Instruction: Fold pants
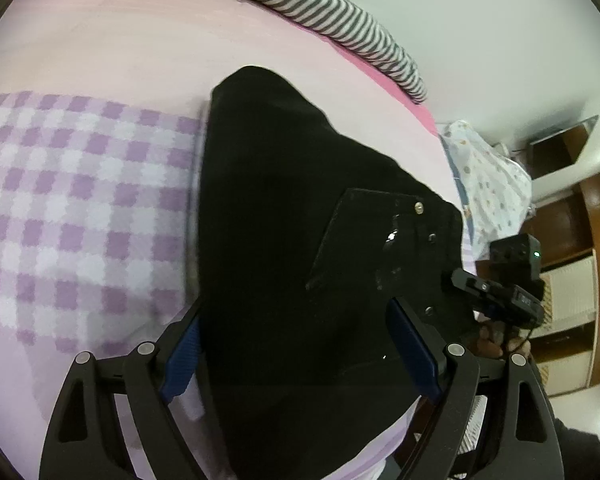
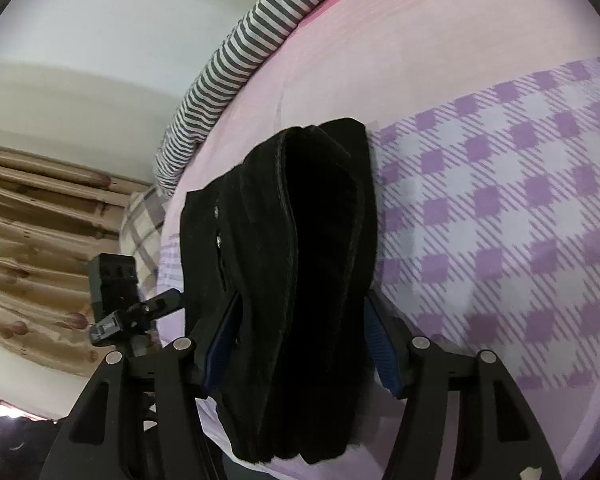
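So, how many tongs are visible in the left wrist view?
2. The left tongs at the bottom, straddling the black pants; the right tongs at the right edge, beside the pants.

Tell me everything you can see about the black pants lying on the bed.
The black pants look like thick denim, folded into a compact bundle of stacked layers, whose edges show in the right wrist view. A back pocket with small metal rivets faces up. They rest on the pink bedsheet, beside its purple checked part. The left claw and right claw both straddle the bundle, fingers spread wide.
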### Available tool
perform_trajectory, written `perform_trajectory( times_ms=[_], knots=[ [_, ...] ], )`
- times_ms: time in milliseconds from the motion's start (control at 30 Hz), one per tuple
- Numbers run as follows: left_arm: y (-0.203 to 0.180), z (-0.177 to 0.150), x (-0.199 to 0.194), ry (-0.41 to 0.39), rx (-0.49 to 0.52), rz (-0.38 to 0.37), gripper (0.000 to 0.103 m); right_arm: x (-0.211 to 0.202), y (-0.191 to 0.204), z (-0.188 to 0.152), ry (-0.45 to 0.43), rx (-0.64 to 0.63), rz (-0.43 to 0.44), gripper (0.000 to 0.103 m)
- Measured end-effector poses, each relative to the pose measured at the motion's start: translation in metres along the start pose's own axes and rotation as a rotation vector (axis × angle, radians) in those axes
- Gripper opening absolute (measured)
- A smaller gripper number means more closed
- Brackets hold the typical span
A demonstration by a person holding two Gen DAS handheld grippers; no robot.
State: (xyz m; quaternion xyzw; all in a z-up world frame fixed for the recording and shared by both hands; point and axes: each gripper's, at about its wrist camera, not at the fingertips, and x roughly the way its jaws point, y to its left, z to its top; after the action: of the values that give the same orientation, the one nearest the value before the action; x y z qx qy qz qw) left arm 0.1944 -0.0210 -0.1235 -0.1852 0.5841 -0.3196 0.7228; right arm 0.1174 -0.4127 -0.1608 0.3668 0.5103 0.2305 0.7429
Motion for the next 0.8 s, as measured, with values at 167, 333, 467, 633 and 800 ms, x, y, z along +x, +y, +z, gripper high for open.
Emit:
perform_trajectory(
  times_ms=[167,333,467,633,800],
  knots=[
    [0.008,0.01,0.005,-0.02,-0.037,-0.1,0.086,0.018,0.008,0.007,0.024,-0.036,0.029,0.06],
    [0.003,0.011,0.006,-0.017,-0.04,-0.055,0.077,0.016,-0.002,0.006,0.021,0.016,0.029,0.048],
    [-0.013,0.007,0.006,-0.003,0.05,0.125,0.054,0.012,-0.008,-0.001,-0.007,0.06,0.027,0.042],
    [-0.026,0.01,0.012,0.003,0.044,0.223,0.044,0.011,0.009,-0.004,-0.043,0.047,-0.048,0.035],
    [-0.047,0.013,0.019,-0.017,0.097,0.302,0.036,0.013,0.027,-0.006,-0.073,0.026,-0.117,0.029]
  ],
)
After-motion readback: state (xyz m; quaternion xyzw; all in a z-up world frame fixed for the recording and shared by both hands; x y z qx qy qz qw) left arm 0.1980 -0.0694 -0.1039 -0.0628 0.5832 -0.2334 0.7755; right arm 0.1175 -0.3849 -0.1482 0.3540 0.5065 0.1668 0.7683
